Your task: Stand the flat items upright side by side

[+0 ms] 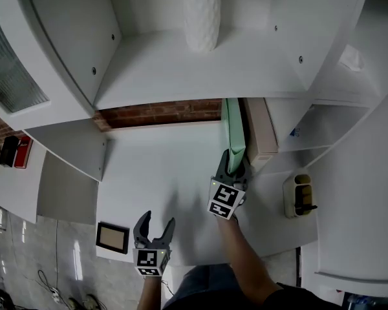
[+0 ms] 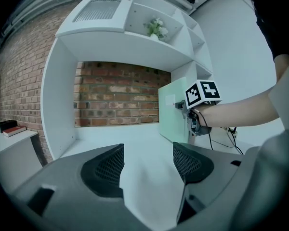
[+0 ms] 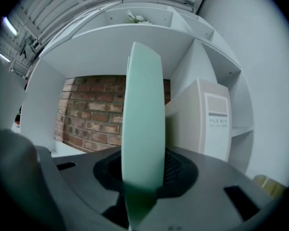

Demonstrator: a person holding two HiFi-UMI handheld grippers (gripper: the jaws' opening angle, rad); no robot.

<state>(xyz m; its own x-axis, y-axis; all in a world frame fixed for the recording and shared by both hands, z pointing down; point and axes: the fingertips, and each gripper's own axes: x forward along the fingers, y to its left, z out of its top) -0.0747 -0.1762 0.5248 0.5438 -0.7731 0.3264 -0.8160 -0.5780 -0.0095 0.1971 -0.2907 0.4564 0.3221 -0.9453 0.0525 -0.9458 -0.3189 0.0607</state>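
Observation:
A pale green file box (image 1: 233, 132) stands upright on the white shelf surface (image 1: 161, 166), just left of a beige file box (image 1: 261, 129) that stands upright too. My right gripper (image 1: 231, 168) is shut on the green box's near edge; in the right gripper view the green box (image 3: 142, 124) rises edge-on between the jaws, with the beige box (image 3: 207, 121) to its right. My left gripper (image 1: 154, 228) hangs open at the shelf's front edge, nothing between its pads (image 2: 108, 170). From the left gripper view the green box (image 2: 173, 110) and the right gripper's marker cube (image 2: 203, 93) show at right.
A brick wall (image 1: 158, 113) closes the back of the compartment. A white ribbed vase (image 1: 202, 11) stands on the shelf above. A small dark frame (image 1: 112, 237) lies at the front left. A cream holder (image 1: 299, 196) sits on the side shelf at right.

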